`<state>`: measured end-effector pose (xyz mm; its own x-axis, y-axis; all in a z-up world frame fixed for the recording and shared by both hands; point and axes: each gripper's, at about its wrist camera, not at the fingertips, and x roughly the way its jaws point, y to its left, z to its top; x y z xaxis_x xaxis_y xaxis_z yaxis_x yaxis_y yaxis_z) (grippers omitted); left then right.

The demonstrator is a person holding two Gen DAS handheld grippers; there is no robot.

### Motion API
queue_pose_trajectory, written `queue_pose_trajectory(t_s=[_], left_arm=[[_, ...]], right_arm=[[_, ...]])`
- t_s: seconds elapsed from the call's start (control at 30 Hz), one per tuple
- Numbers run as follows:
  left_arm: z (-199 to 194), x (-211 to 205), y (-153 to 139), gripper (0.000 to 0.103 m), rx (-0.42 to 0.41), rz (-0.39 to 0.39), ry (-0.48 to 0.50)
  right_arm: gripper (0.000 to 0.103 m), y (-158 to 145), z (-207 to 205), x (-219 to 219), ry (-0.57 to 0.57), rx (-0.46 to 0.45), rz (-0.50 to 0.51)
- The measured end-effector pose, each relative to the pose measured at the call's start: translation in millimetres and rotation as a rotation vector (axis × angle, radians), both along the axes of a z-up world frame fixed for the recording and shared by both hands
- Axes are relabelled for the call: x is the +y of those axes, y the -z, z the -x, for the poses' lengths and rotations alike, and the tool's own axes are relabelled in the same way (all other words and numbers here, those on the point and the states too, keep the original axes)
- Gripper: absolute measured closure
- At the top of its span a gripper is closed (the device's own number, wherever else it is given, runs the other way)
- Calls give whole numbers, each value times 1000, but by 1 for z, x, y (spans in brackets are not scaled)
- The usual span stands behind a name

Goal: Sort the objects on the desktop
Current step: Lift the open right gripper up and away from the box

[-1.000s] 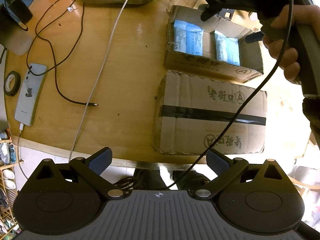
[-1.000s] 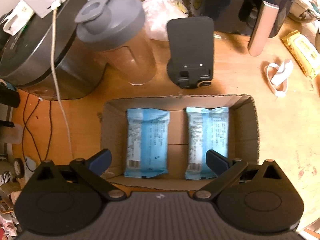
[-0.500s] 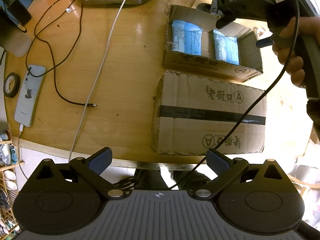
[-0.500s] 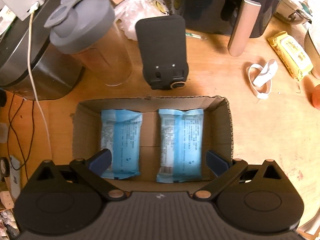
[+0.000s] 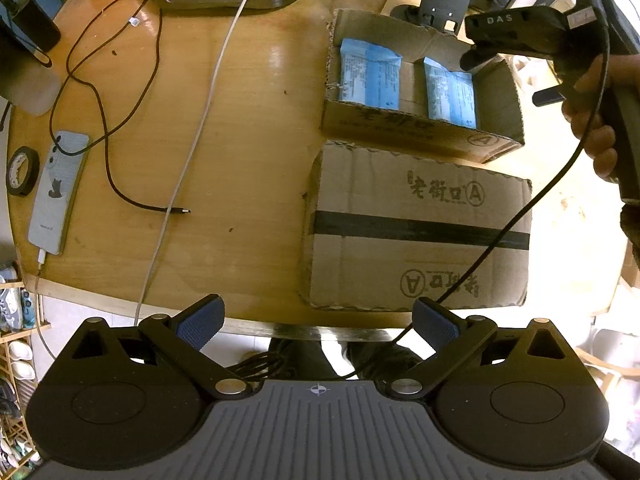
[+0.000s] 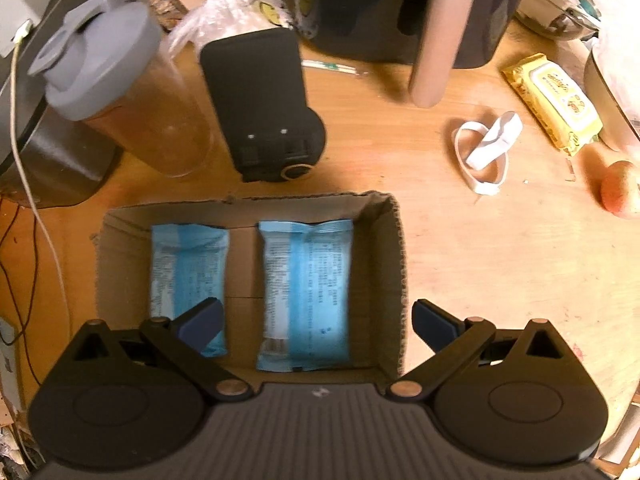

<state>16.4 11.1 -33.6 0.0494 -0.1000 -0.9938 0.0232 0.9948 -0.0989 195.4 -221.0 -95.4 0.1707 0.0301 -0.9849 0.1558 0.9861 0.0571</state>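
Note:
An open cardboard box (image 5: 496, 80) (image 6: 394, 264) holds two blue packets, one on the left (image 5: 370, 74) (image 6: 186, 268) and one on the right (image 5: 450, 92) (image 6: 308, 292). My right gripper (image 6: 316, 322) is open and empty, above the box's near right part. It shows in the left wrist view (image 5: 516, 34), held over the box's right rim. My left gripper (image 5: 318, 322) is open and empty, off the table's near edge. A yellow wipes pack (image 6: 554, 100), a white strap (image 6: 486, 150) and a peach-coloured fruit (image 6: 620, 194) lie right of the box.
A closed taped cardboard box (image 5: 418, 228) lies in front of the open one. A phone (image 5: 56, 192), tape roll (image 5: 22, 170), black cable (image 5: 108, 132) and white cable (image 5: 192, 152) lie at left. A shaker bottle (image 6: 124, 96), black stand (image 6: 264, 108) and dark appliance (image 6: 420, 4) stand behind.
My right gripper has moved to the right over the open box, bringing the strap, wipes and fruit into view. The left gripper has barely moved. Both stay open.

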Motion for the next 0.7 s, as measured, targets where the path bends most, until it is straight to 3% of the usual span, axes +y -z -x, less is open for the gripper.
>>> queue_pose_trajectory(t_s=[0.7], left_arm=[[1, -10, -2, 0, -3, -6, 6]], right_arm=[[0, 10, -2, -49, 45, 10, 50]])
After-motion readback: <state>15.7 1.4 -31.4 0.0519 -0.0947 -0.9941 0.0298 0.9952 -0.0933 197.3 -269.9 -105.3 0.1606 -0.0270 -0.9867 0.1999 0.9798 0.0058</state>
